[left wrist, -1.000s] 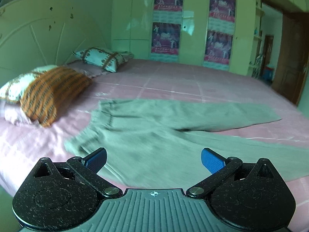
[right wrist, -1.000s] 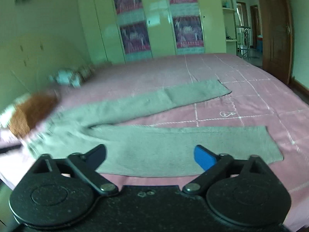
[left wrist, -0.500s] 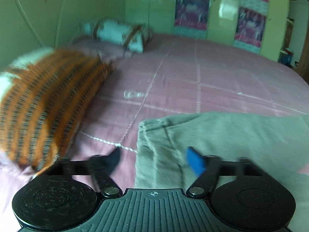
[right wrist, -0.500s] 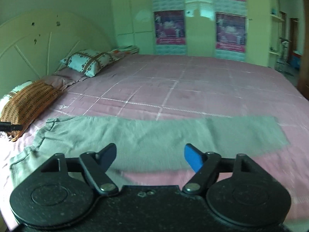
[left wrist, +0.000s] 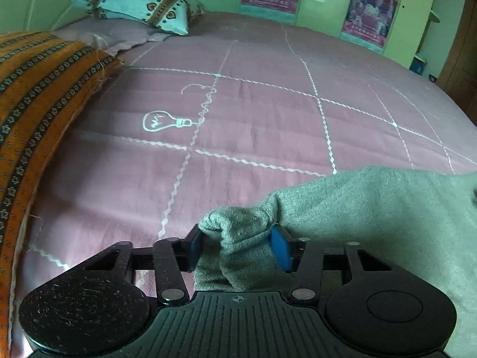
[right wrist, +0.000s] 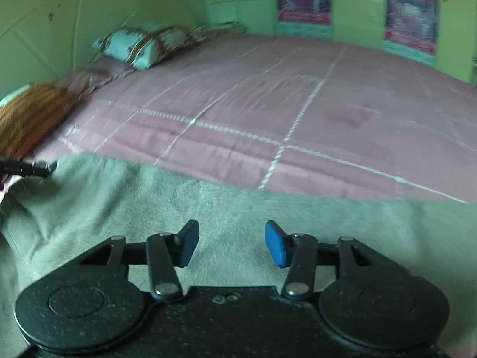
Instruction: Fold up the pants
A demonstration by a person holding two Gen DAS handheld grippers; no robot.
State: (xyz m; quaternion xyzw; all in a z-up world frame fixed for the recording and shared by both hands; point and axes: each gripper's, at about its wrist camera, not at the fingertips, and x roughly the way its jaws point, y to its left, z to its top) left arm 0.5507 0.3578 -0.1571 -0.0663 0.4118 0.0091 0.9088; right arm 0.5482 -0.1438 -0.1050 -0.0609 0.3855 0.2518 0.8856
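Observation:
Grey fleece pants (left wrist: 381, 208) lie on a pink bedspread (left wrist: 253, 113). My left gripper (left wrist: 238, 247) is shut on a bunched corner of the pants, the cloth pinched between its blue pads. In the right wrist view the pants (right wrist: 208, 197) spread flat across the lower half of the frame. My right gripper (right wrist: 229, 244) is open just above the pants, with nothing between its pads. The tip of the left gripper (right wrist: 26, 167) shows at the left edge of that view.
An orange striped pillow (left wrist: 32, 113) lies close on the left. A teal patterned pillow (left wrist: 134, 3) lies at the head of the bed. A green wardrobe with posters (left wrist: 369, 12) stands behind the bed. A brown door (left wrist: 462, 59) is at the far right.
My left gripper moved to the pants' far corner by the pillows and closed on it. My right gripper dropped low over the pants and narrowed its opening.

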